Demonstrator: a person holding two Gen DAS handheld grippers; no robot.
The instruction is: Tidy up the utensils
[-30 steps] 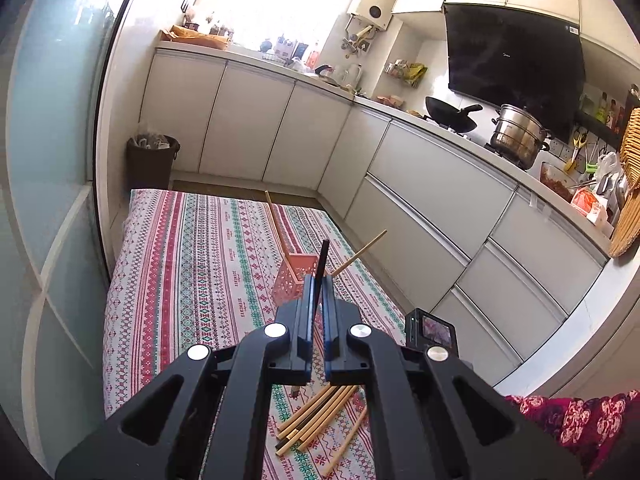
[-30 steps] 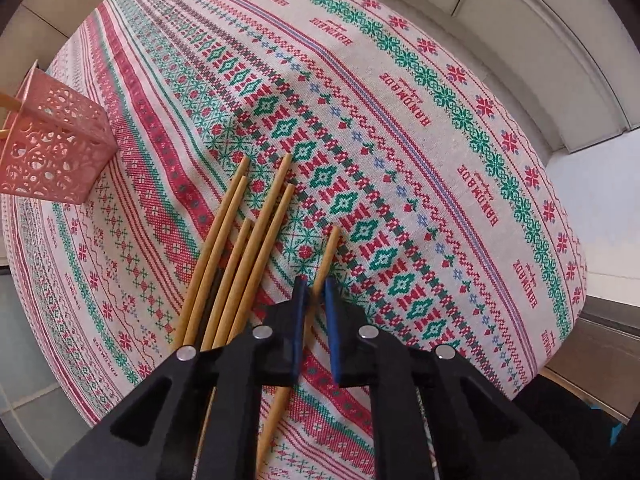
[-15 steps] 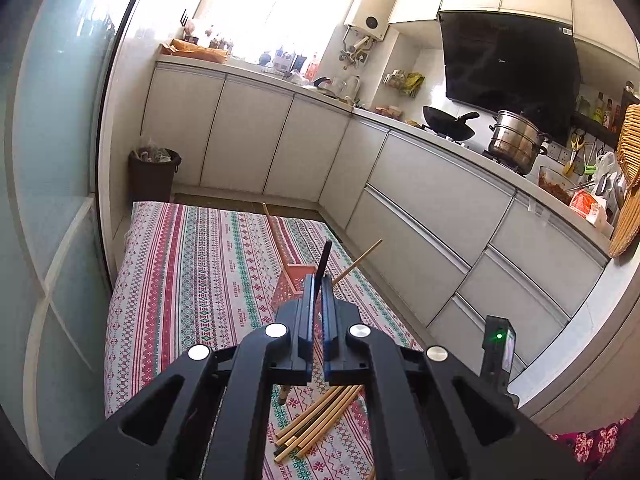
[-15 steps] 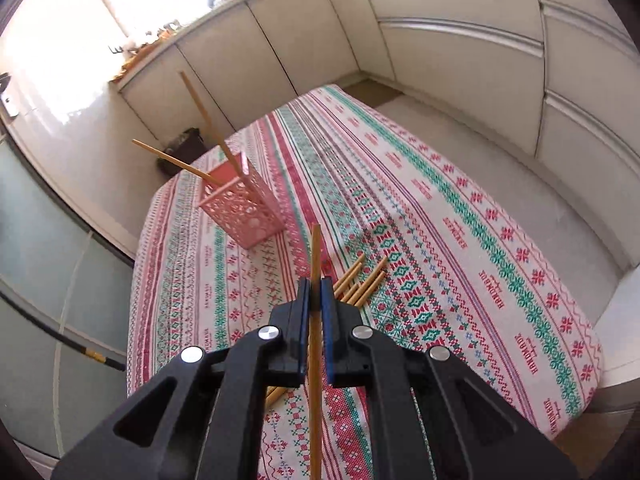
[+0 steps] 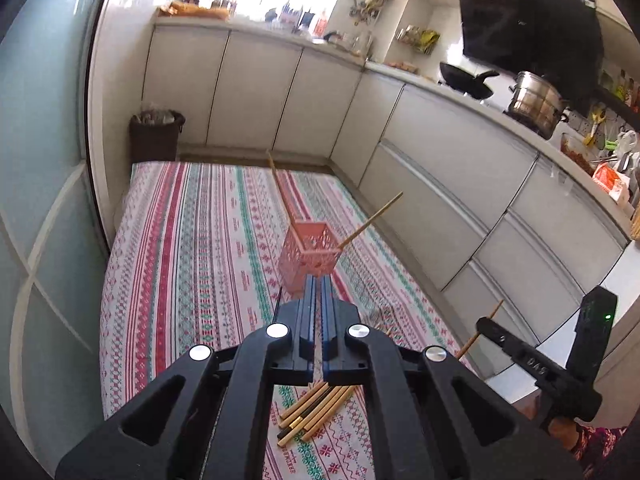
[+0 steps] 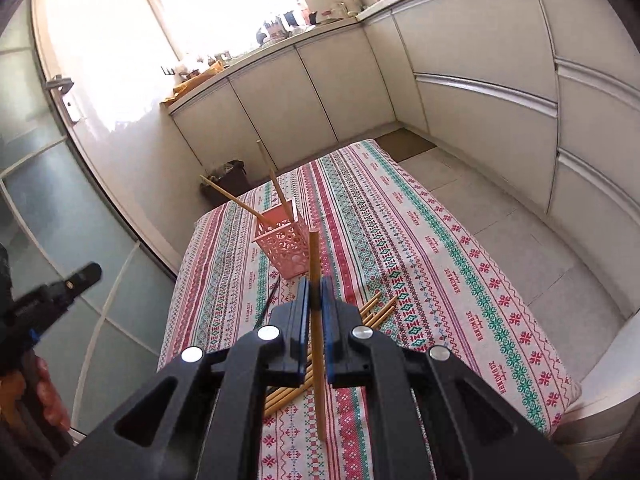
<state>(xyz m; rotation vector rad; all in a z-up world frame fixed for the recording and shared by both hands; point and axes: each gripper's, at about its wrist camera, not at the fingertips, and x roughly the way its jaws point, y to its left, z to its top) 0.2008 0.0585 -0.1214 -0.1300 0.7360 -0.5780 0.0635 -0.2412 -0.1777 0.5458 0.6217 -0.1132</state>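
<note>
The right gripper is clenched on one long tan bamboo chopstick, held clear of the table. The left gripper is closed, with nothing seen in it. Beneath them a loose bundle of matching bamboo chopsticks lies unsorted on the striped patterned tablecloth. Beyond, the pink perforated plastic holder contains two chopsticks. Judged early stage; most remain.

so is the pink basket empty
No, two chopsticks stand leaning in the pink basket on the table.
</note>
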